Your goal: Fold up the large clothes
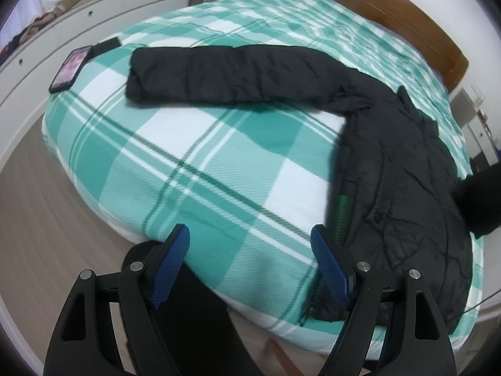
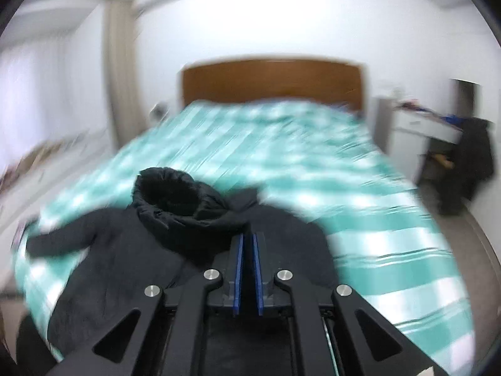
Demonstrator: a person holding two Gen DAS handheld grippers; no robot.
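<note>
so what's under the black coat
The coat lies on a green and white checked blanket covering the bed, one sleeve stretched out flat. Whatever lies directly beneath the coat's body is covered and can't be seen.

black jacket (image 1: 391, 169) (green trim, seemingly), teal-and-white plaid bedspread (image 1: 219, 169), brown headboard (image 2: 272, 83)
</note>
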